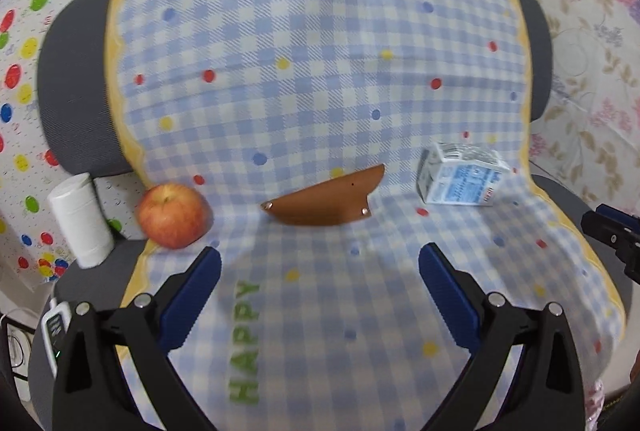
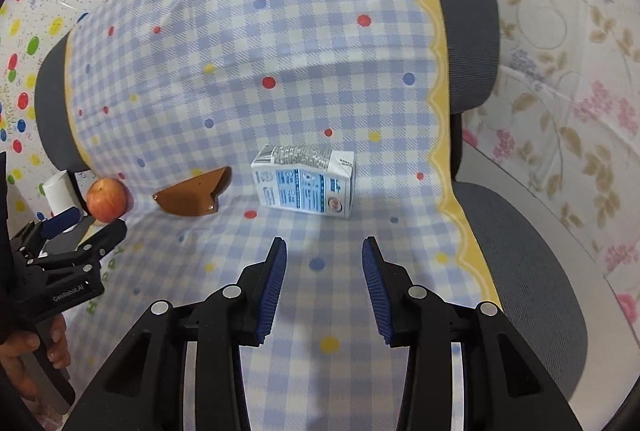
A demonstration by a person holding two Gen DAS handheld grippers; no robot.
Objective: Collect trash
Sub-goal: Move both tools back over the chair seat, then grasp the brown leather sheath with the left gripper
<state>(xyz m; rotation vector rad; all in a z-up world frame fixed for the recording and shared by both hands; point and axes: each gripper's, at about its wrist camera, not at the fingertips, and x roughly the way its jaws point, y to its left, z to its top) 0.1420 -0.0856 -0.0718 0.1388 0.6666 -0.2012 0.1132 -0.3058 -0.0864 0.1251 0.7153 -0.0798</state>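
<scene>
1. A home-like room is indicated by a grey office chair (image 2: pixel 472 31) draped with a checked cloth (image 1: pixel 320 71).
2. Surroundings are covered with floral sheeting (image 2: pixel 568 79) and dotted sheeting (image 1: pixel 28 51).

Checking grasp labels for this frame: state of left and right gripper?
Left gripper: open, nothing between the fingers.
Right gripper: open, nothing held; milk carton lies ahead of it.
</scene>
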